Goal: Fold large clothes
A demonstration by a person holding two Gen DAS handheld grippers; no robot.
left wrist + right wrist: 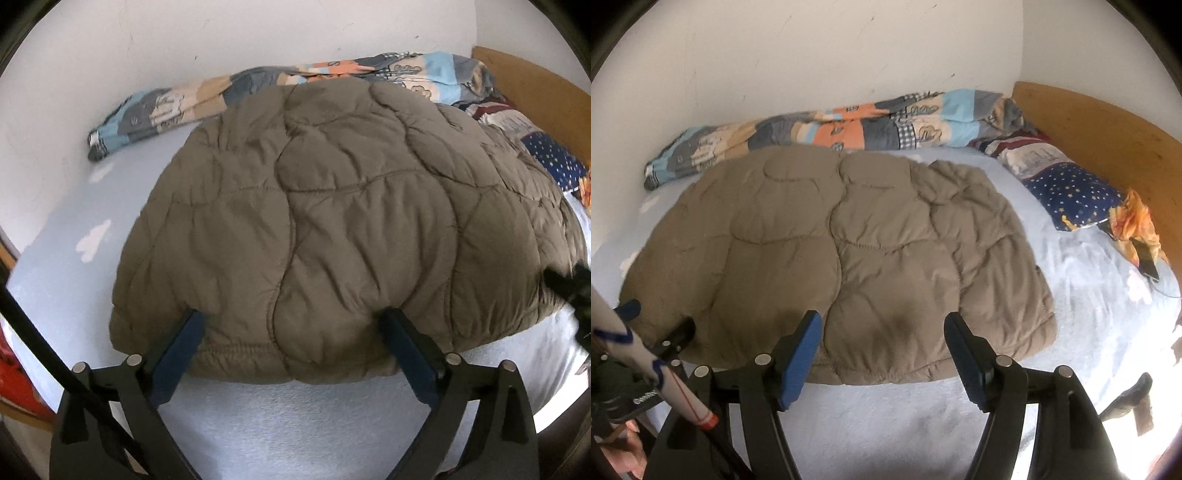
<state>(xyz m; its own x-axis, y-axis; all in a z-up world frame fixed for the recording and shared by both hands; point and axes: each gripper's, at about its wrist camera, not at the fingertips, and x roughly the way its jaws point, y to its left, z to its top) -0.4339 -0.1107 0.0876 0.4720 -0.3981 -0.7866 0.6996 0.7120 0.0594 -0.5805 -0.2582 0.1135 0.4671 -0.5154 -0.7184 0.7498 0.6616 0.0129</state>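
A large olive-brown quilted jacket (332, 221) lies folded flat on the pale blue bed sheet (295, 417); it also shows in the right wrist view (842, 258). My left gripper (291, 317) is open, and its blue-padded fingertips are tucked under the jacket's near hem, hidden by the fabric. My right gripper (882, 321) is open and empty, hovering just above the jacket's near edge. The left gripper shows at the left edge of the right wrist view (653, 317), at the jacket's left corner.
A patchwork duvet (831, 125) lies bunched along the white wall. A starry blue pillow (1078, 195), an orange cloth (1137, 221) and a dark phone (1147, 258) lie by the wooden headboard (1108, 136). Bare sheet (1089, 295) lies right of the jacket.
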